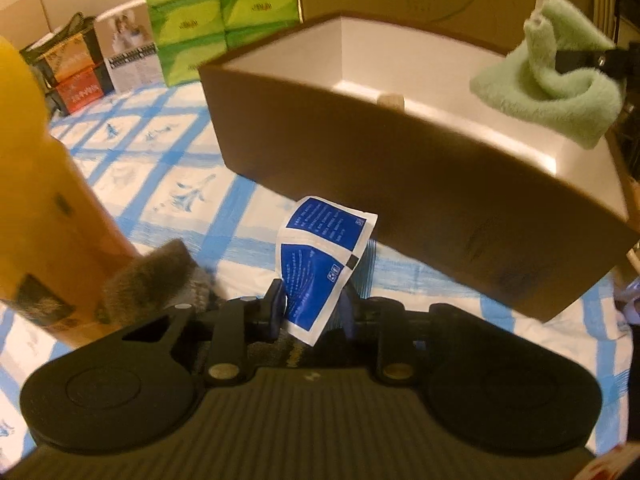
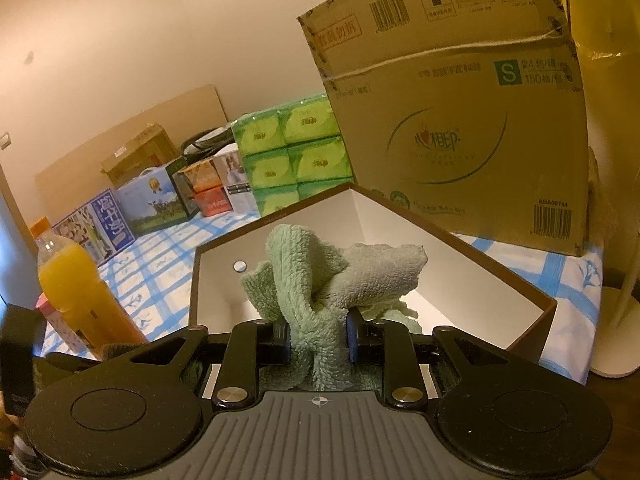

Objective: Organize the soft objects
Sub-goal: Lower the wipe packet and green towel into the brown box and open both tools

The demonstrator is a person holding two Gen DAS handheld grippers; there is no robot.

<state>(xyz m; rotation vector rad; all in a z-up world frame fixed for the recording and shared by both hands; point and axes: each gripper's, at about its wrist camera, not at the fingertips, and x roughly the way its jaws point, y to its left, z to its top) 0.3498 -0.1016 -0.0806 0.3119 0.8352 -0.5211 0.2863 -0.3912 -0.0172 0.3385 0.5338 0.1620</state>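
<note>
Gripping a bunched pale green towel (image 2: 320, 300), the right gripper (image 2: 318, 338) hangs over the open brown box (image 2: 500, 268), its two pads pressed into the cloth from either side. Folds of the towel spill above and below the fingers; from the left wrist view the same towel (image 1: 552, 92) is seen off the box floor, above the white interior near the box's far right end. A small round pale object (image 2: 240, 266) shows on the box's inner wall.

Left gripper (image 1: 310, 306) sits low over the blue-and-white checked cloth (image 1: 160, 168), just in front of the box's (image 1: 400, 168) near wall. A blue-and-white sachet (image 1: 320, 268) stands between its fingers, creased in the middle. The left pad touches the sachet's edge; whether the right pad presses it cannot be told, so the grip is not confirmed.

A grey furry item (image 1: 160, 276) lies just left of the left gripper, beside an orange juice bottle (image 1: 44, 184). Behind the box: stacked green tissue packs (image 2: 292, 152) and a large cardboard carton (image 2: 460, 120). More printed boxes (image 2: 120, 216) line the back left edge of the cloth.
</note>
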